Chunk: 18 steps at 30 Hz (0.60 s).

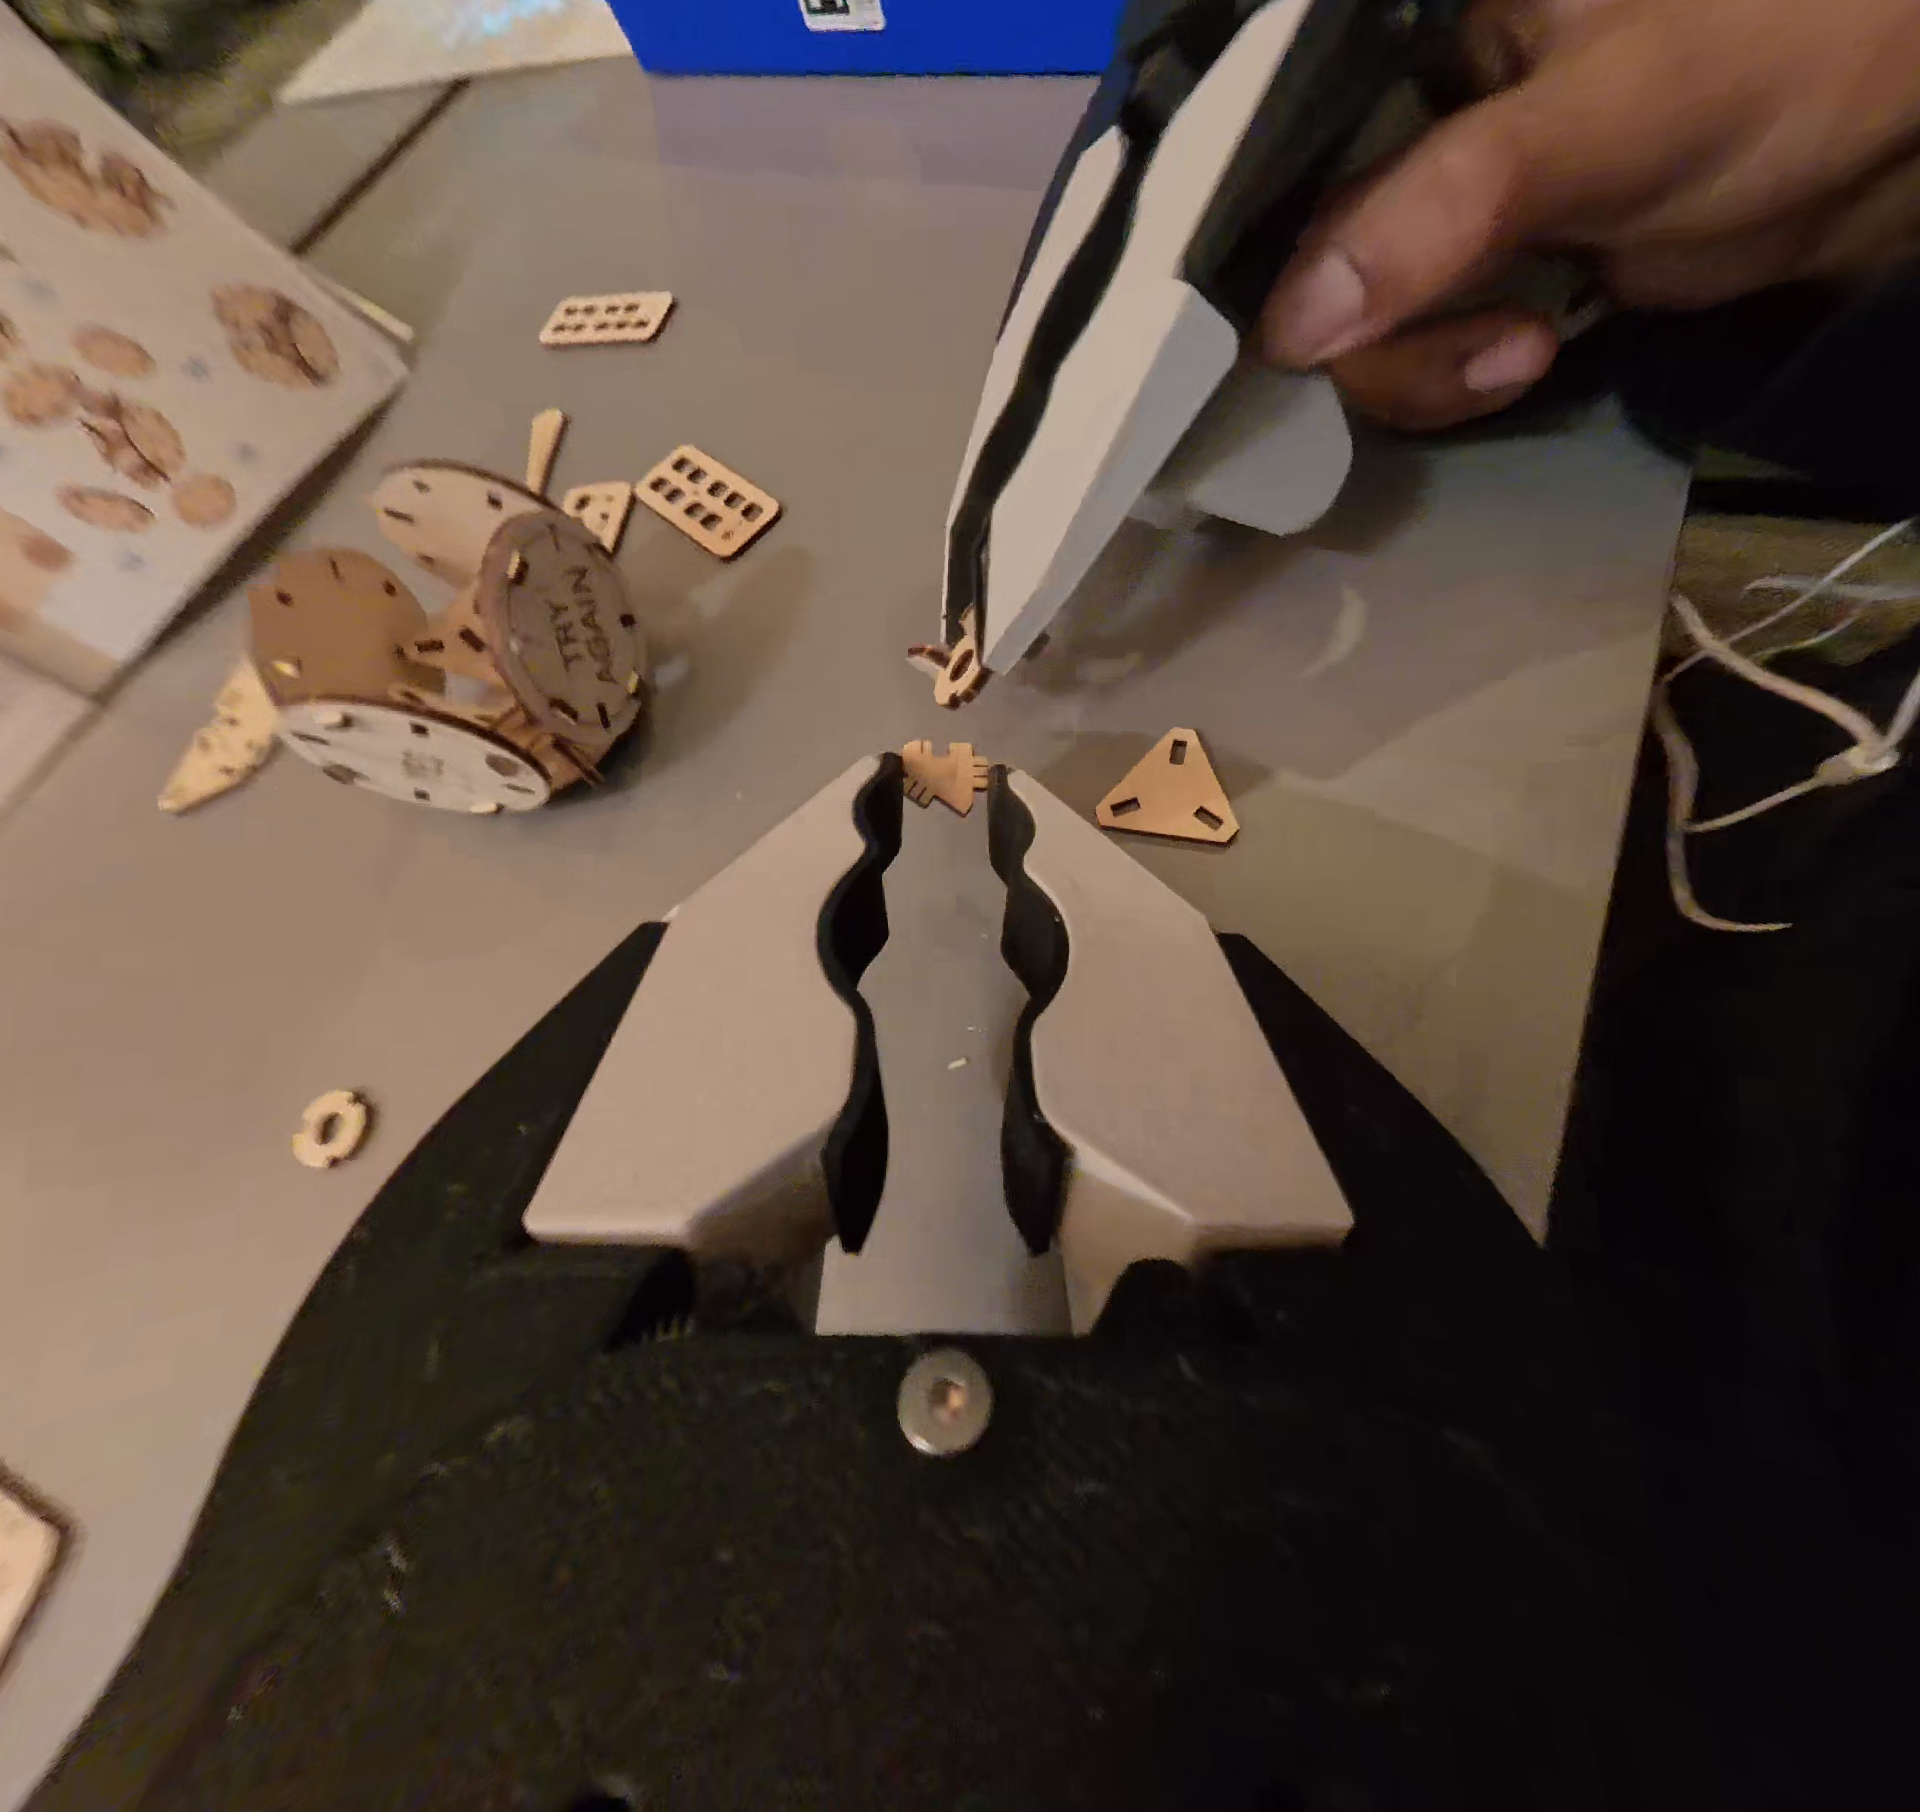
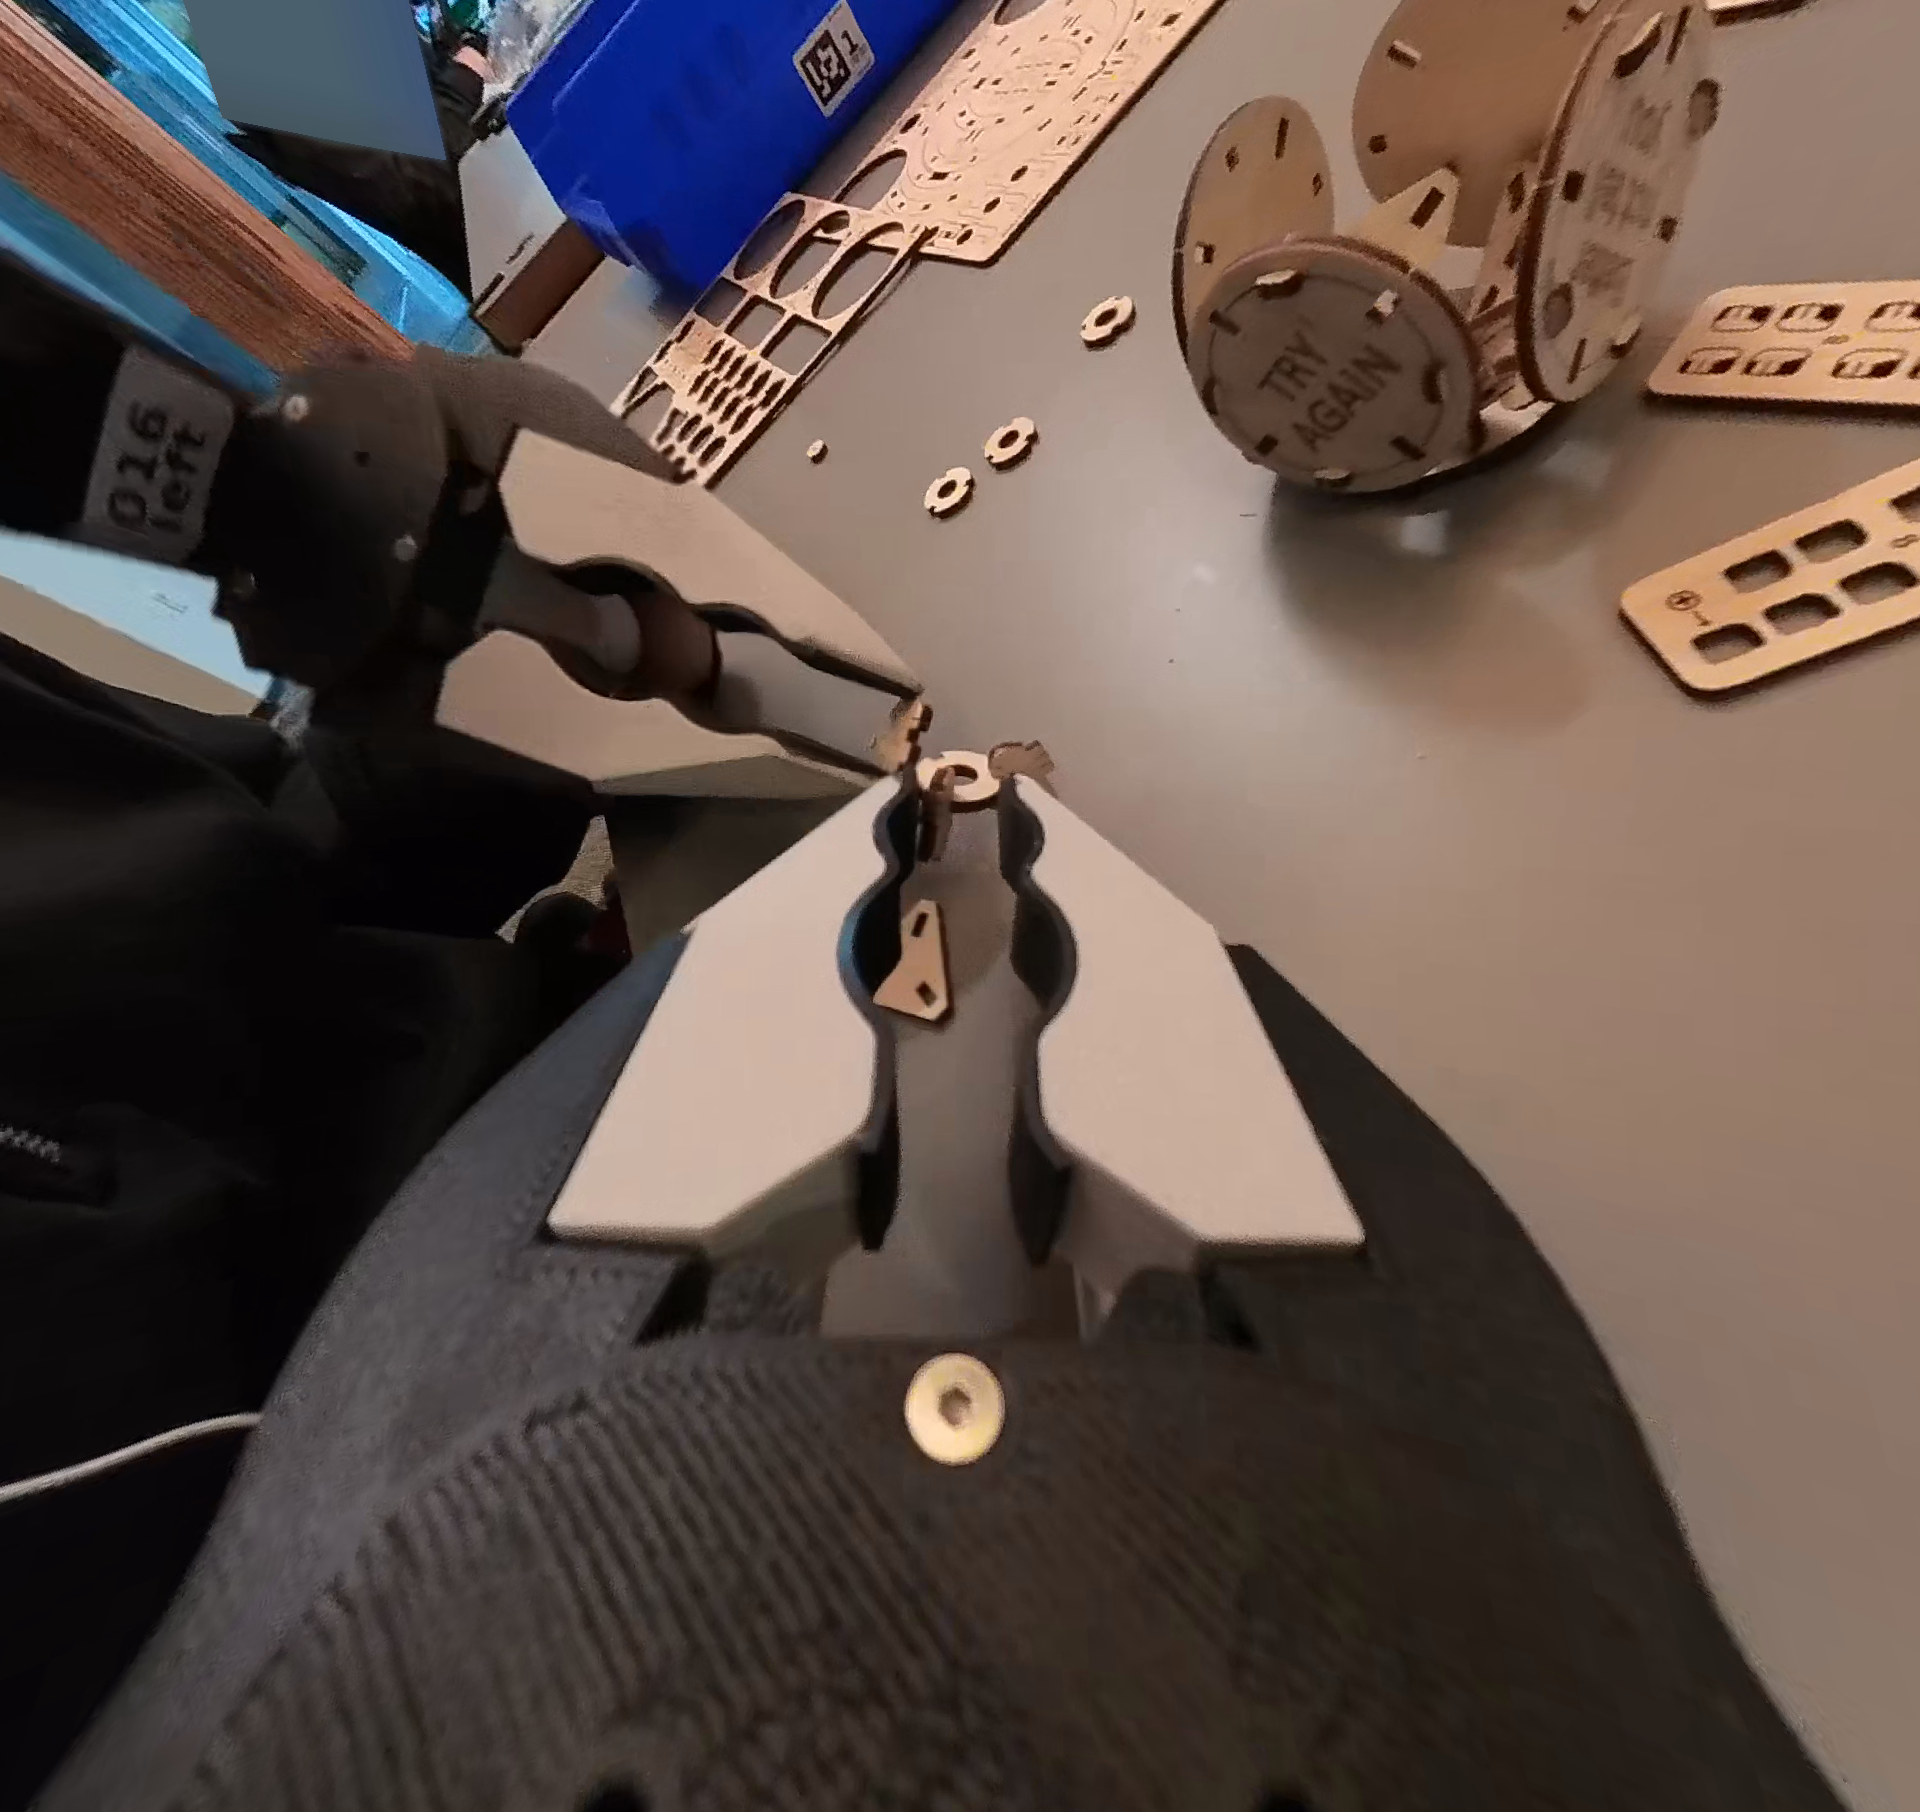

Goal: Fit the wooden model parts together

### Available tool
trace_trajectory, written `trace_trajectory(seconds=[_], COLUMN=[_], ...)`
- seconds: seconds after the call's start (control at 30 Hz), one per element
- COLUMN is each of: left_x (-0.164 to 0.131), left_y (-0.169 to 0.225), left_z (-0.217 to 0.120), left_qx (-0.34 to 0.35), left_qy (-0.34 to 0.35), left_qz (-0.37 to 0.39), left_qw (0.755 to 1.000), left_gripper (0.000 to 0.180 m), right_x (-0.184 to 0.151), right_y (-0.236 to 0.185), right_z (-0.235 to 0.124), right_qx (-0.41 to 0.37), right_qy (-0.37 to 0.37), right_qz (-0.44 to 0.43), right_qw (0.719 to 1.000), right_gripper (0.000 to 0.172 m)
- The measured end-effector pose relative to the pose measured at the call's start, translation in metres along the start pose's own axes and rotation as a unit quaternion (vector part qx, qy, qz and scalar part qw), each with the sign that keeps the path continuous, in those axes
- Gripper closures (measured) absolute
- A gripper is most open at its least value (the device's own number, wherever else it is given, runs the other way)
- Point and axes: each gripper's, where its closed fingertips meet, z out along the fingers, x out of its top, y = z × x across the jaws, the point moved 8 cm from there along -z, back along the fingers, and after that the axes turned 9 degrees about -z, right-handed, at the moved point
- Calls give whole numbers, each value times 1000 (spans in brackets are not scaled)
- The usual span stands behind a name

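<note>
Steadiness matters while my left claw pinches its small notched plywood connector and my right claw grips a toothed plywood ring, tips nearly touching.

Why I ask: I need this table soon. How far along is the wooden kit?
Done: a model of slotted discs stands joined. In hand: left tongs pinch a small notched piece, right tongs pinch a ring, tips nearly meeting. Left: a triangle, slotted plates and another ring lie loose.
</note>
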Motion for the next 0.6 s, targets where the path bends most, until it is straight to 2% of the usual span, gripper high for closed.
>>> trace_trajectory(seconds=[0.17,0.4,0.6], left_x=[-8,-6,-9], left_y=[14,15,23], left_z=[9,8,13], left_qx=[79,91,104], left_qy=[-27,-15,-30], left_qz=[126,137,186], left_qw=[988,986,977], left_gripper=[165,165,165], right_x=[-2,-4,-5], right_y=[-1,-1,0], right_z=[3,6,7], right_qx=[-1,-10,-5], right_qy=[-14,-28,-33], right_qz=[4,5,14], right_qw=[1000,1000,999], right_gripper=[158,159,158])
